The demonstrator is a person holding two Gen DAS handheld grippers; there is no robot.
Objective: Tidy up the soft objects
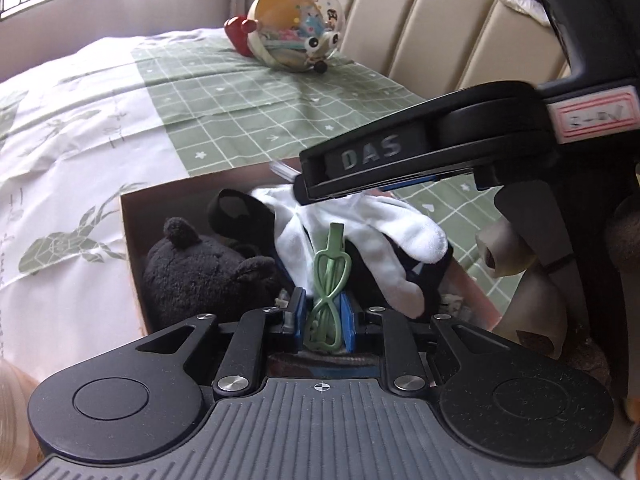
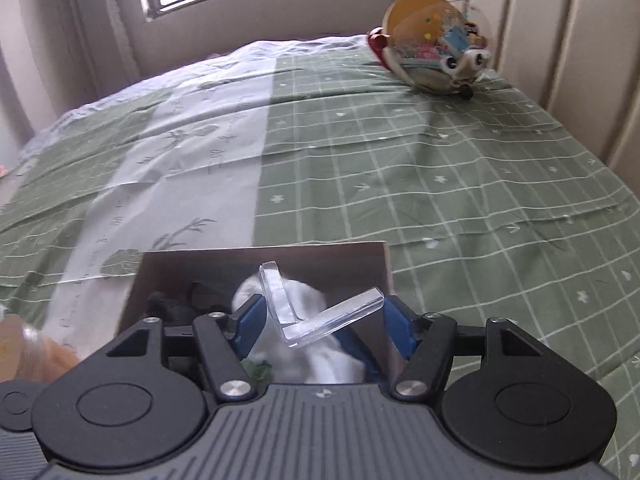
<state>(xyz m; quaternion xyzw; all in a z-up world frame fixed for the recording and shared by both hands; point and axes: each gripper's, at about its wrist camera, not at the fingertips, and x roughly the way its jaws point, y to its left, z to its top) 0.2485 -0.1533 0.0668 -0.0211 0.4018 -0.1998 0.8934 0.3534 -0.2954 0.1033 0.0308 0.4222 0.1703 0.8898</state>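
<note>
1. On the green-checked bedspread (image 2: 440, 184) stands an open cardboard box (image 1: 132, 216), its far wall upright and its near edge cut off behind both grippers.
2. Inside the box, at its left, lies a dark plush bear (image 1: 200, 268) with one round ear up; beside it a black soft item with a grey patch (image 1: 236, 212) leans against the back wall.
3. A white glove (image 1: 400, 236) drapes over the middle of the box, its fingers spread toward the right.
4. The left gripper (image 1: 324, 316) is clenched on a green heart-shaped clip (image 1: 330, 276), blue pads pressing both its sides; the clip's tip points up in front of the glove.
5. The right gripper (image 2: 320, 320) grasps a clear plastic L-shaped piece (image 2: 304, 312) between widely set blue pads, held over the box and the white glove.
6. In the left view that gripper crosses from the right, its tip over the glove.
7. At the headboard (image 2: 560, 40) rests a clear round toy bag (image 2: 432, 44), well apart from the box.
8. Hard to make out: beige and brown plush shapes (image 1: 536, 304) at the right edge of the left view, cut off by the frame, and what lies under the glove.
</note>
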